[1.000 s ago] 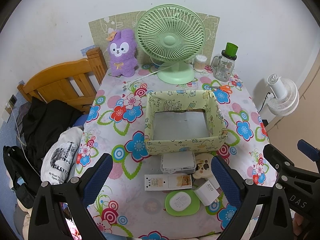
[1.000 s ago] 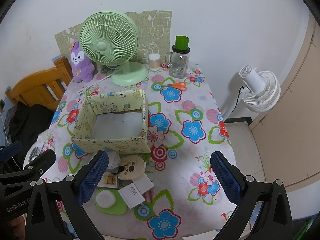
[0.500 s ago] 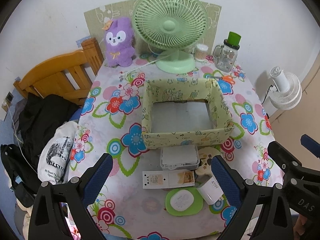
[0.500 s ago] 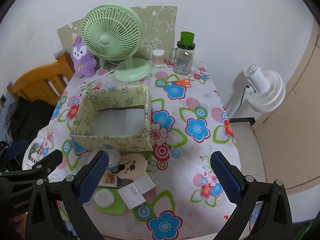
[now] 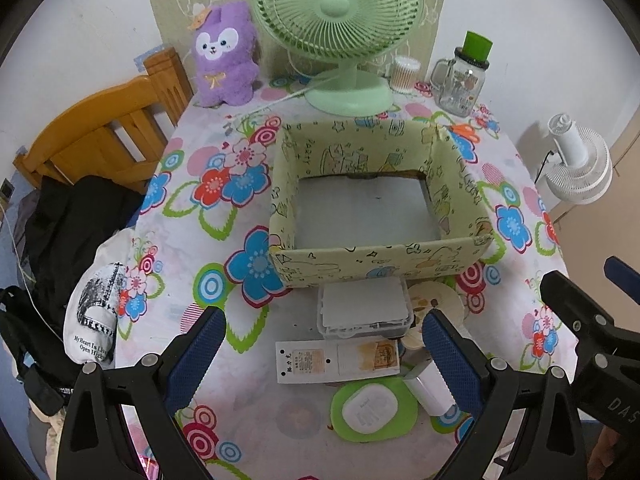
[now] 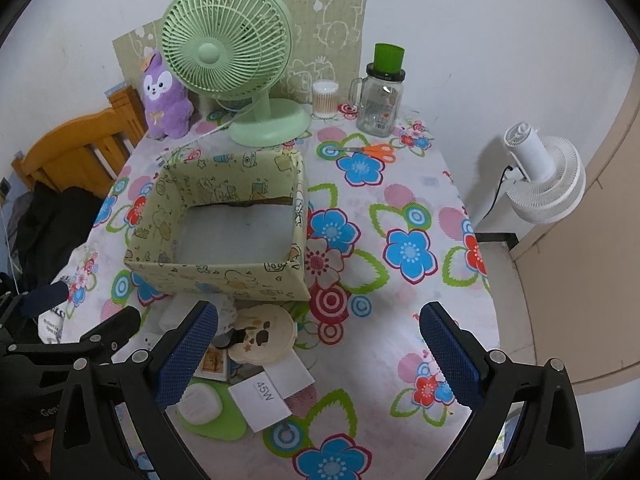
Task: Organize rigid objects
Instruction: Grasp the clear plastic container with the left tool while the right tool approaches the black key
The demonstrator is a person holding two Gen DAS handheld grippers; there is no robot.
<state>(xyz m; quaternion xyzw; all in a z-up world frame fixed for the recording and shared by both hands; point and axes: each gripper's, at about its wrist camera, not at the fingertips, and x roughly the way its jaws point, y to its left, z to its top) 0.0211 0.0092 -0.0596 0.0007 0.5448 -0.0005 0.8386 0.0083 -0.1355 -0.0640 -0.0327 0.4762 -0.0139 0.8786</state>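
Two grippers spread wide, holding nothing: left gripper (image 5: 322, 354), right gripper (image 6: 318, 354) | empty pale-green patterned cardboard box (image 5: 376, 268) on floral-clothed table (image 6: 400, 184) | small white items near side

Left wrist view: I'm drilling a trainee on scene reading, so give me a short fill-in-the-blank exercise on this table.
1. The patterned box holds ___.
2. The lid on the glass jar is coloured ___.
3. The purple plush stands to the ___ of the green fan.
4. Both tools, left and right, are ___.

Missing: nothing; green; left; open
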